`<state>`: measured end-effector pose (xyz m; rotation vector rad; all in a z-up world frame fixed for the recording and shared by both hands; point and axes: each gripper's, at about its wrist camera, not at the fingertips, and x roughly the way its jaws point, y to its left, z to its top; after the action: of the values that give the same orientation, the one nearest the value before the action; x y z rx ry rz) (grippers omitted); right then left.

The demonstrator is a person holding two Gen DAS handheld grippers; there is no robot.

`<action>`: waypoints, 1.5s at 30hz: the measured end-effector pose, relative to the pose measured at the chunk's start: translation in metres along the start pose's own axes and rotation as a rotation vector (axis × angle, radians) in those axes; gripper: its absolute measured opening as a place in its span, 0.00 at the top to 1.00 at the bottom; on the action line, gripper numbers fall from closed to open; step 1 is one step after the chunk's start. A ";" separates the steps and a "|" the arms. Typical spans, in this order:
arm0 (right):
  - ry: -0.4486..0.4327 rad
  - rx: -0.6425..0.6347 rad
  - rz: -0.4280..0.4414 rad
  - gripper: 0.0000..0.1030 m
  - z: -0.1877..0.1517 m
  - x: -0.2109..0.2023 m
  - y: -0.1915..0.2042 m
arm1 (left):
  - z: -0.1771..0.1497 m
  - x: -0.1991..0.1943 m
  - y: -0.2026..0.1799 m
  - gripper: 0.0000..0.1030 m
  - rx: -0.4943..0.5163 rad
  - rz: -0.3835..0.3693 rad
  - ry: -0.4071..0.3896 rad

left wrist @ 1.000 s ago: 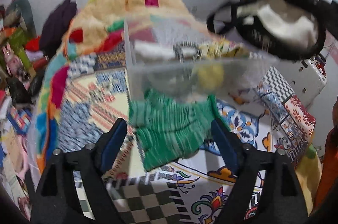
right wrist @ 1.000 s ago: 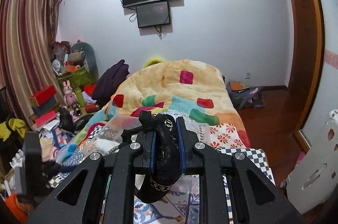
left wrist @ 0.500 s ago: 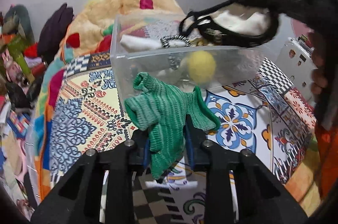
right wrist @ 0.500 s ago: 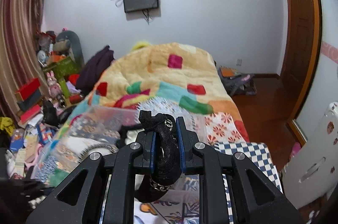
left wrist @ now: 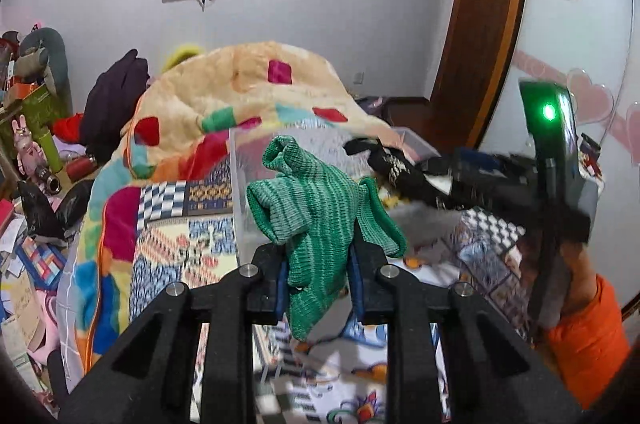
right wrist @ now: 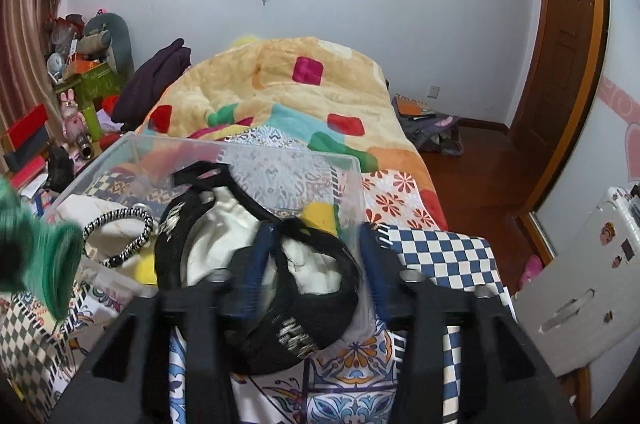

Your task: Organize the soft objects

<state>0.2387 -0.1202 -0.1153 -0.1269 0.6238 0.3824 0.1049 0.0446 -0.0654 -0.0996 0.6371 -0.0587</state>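
The left gripper (left wrist: 316, 278) is clamped tight on a green knitted cloth (left wrist: 316, 212), which bunches up above the blue pads and hangs a little below them. The right gripper (right wrist: 316, 268) stands with its jaws spread wide; a black cap with a white lining (right wrist: 256, 264) lies between and over the fingers, blurred, so whether it is still touched cannot be told. Just ahead sits a clear plastic box (right wrist: 280, 154) on the patterned bedspread (right wrist: 432, 256), holding a yellow ball (right wrist: 320, 216) and a black-and-white braided band (right wrist: 120, 224).
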 end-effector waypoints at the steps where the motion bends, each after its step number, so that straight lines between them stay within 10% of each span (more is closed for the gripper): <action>1: -0.009 -0.001 -0.004 0.42 0.000 -0.003 -0.001 | 0.003 0.003 0.000 0.77 0.000 0.002 0.000; 14: -0.116 -0.011 0.036 0.19 0.001 -0.043 0.001 | 0.026 0.066 -0.007 0.76 0.012 0.025 0.079; 21: -0.126 -0.021 0.056 0.19 -0.001 -0.044 0.007 | 0.021 0.073 -0.007 0.36 0.024 0.066 0.096; 25: -0.133 -0.021 0.059 0.19 -0.001 -0.048 0.010 | 0.019 0.061 -0.009 0.34 0.050 0.075 0.079; 45: -0.329 -0.043 0.143 0.16 -0.001 -0.130 0.027 | 0.029 -0.077 -0.035 0.07 0.063 0.081 -0.291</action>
<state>0.1310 -0.1362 -0.0391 -0.0582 0.3002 0.5426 0.0598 0.0182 0.0074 -0.0208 0.3478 0.0143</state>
